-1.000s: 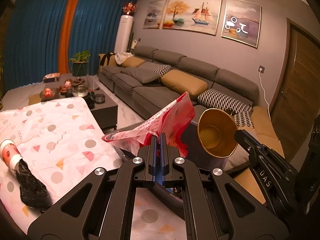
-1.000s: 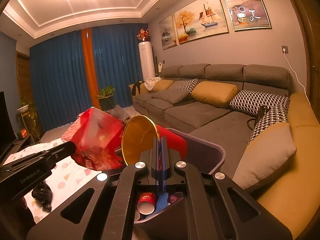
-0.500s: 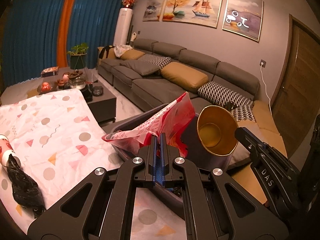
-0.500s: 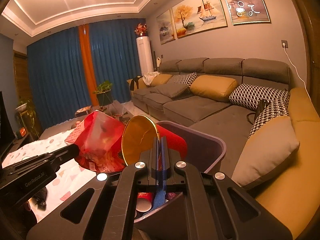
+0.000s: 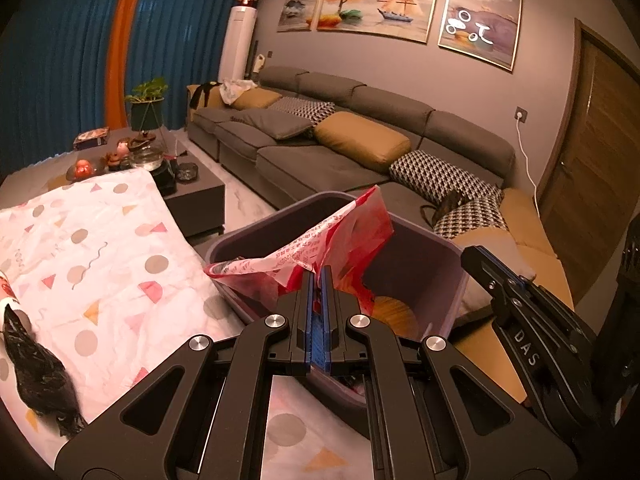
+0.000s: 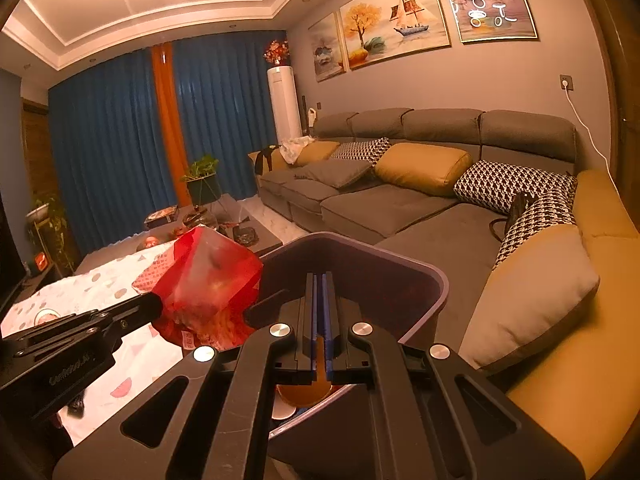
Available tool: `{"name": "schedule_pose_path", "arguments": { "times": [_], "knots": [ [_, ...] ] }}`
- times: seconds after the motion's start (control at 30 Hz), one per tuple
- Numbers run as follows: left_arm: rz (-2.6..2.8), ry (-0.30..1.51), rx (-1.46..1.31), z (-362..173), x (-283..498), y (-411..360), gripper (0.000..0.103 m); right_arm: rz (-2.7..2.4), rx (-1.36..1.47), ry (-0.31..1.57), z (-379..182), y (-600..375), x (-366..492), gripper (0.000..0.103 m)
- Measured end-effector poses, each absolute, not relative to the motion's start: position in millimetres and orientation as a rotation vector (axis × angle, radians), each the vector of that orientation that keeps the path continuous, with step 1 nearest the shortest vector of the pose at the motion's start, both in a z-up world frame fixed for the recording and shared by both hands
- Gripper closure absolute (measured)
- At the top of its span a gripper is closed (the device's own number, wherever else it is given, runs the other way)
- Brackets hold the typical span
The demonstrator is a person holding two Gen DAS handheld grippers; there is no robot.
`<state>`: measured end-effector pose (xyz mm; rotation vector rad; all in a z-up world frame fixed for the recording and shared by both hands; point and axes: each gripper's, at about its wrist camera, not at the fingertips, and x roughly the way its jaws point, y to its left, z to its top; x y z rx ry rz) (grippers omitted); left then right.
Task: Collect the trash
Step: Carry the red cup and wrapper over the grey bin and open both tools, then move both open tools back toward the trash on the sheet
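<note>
My left gripper [image 5: 318, 272] is shut on a crumpled red plastic bag [image 5: 340, 236] and holds it over the open purple bin [image 5: 248, 232]. From the right wrist the same bag [image 6: 208, 276] hangs at the left gripper's tip [image 6: 154, 306], just left of the bin's rim [image 6: 400, 252]. My right gripper [image 6: 320, 276] is shut with nothing between its fingers, its tip [image 5: 470, 254] above the bin's right rim. A gold-lined cup [image 5: 394, 312] lies inside the bin, partly hidden by the bag.
A black trash bag [image 5: 40, 376] and a red-and-white paper cup [image 5: 6, 292] lie on the patterned tablecloth [image 5: 100, 240] at the left. A dark coffee table [image 5: 192, 196] with dishes stands beyond. The grey sofa [image 5: 340, 160] runs behind and to the right of the bin.
The gold-lined cup has left my right gripper's tip and now lies in the bin. My left gripper has sunk a little with the red bag over the bin.
</note>
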<state>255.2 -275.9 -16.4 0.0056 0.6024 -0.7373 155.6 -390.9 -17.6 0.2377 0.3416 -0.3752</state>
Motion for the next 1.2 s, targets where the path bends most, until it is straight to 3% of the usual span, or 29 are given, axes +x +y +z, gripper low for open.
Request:
{"name": "schedule_pose_path", "arguments": {
  "times": [0.13, 0.2, 0.27, 0.4, 0.5, 0.6, 0.77, 1.2],
  "knots": [
    [-0.752, 0.610, 0.016, -18.4, 255.0, -275.9, 0.090, -0.382, 0.244, 0.340, -19.1, -393.1, 154.1, 0.099],
    [-0.755, 0.606, 0.011, -19.2, 253.5, -273.6, 0.064, -0.395, 0.247, 0.338, -19.2, -393.2, 151.3, 0.085],
    [-0.744, 0.596, -0.003, -18.4, 251.8, -267.9, 0.046, -0.402, 0.256, 0.330, -20.5, -395.5, 146.4, 0.071],
    [-0.692, 0.576, -0.035, -15.2, 248.2, -249.4, 0.025, -0.414, 0.263, 0.320, -21.4, -395.5, 134.3, 0.062],
    [-0.635, 0.550, -0.044, -11.2, 239.6, -232.0, 0.016, -0.422, 0.250, 0.311, -20.6, -390.1, 124.2, 0.051],
    [-0.565, 0.520, -0.030, -8.5, 227.2, -214.5, 0.011, -0.436, 0.229, 0.291, -18.4, -381.1, 113.4, 0.036],
    [-0.441, 0.495, -0.021, -7.6, 202.0, -176.5, 0.008, -0.423, 0.224, 0.270, -16.7, -360.3, 97.3, 0.020],
    [-0.155, 0.461, -0.027, -4.7, 151.9, -47.1, 0.008, -0.279, 0.191, 0.297, -14.9, -287.2, 83.1, 0.016]
  ]
}}
